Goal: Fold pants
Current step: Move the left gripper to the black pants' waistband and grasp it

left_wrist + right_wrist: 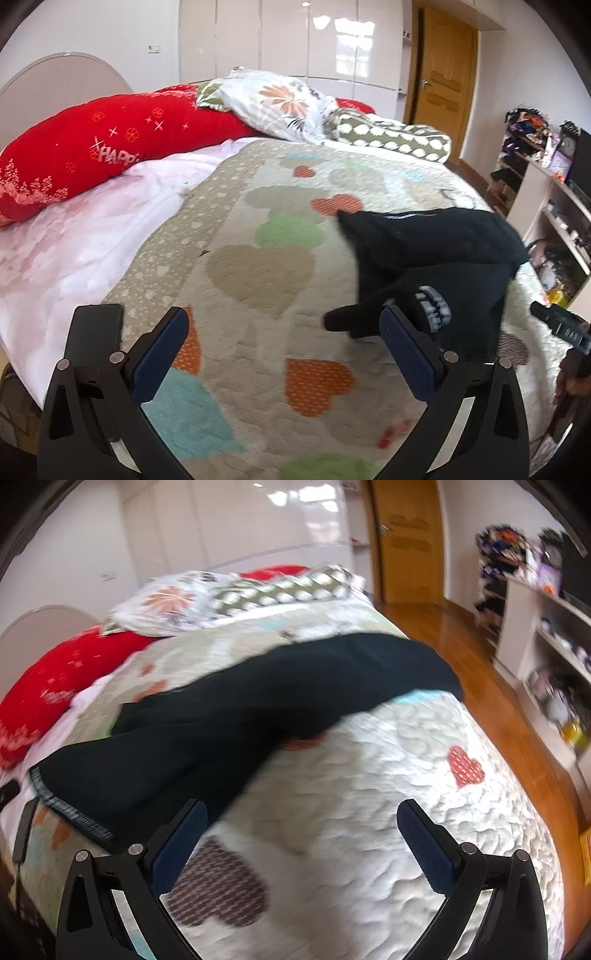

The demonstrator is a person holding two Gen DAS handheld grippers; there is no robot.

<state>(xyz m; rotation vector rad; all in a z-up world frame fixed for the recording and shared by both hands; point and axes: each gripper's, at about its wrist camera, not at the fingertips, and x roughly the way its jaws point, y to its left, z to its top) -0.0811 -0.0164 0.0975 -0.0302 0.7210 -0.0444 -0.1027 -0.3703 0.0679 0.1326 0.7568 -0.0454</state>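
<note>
Bedroom light falls on a quilt [258,266] printed with coloured hearts, which covers most of a bed and serves as the work surface. Black pants [236,720] lie on the quilt, stretched out long in the right wrist view, with a grey ribbed cuff or waistband at their nearer end; which of the two it is cannot be told. They look loosely laid and partly doubled over, with uneven edges and a bunched corner, so the fold seems at most begun: squaring the fabric and making the remaining folds are judged still to come.

Above the quilt, the left gripper [284,347] has its jaws spread wide and holds nothing; the pants sit just beside its right finger. The right gripper [303,834] is likewise spread and empty over the quilt, the pants just beyond its left finger.

At the quilt's far edge lies a red pillow [92,147] with pale lettering that reads "HAPP", the rest hidden. Beside it rest a floral pillow [273,103] and a spotted cushion [391,136]. No brand is legible on the pants.
</note>
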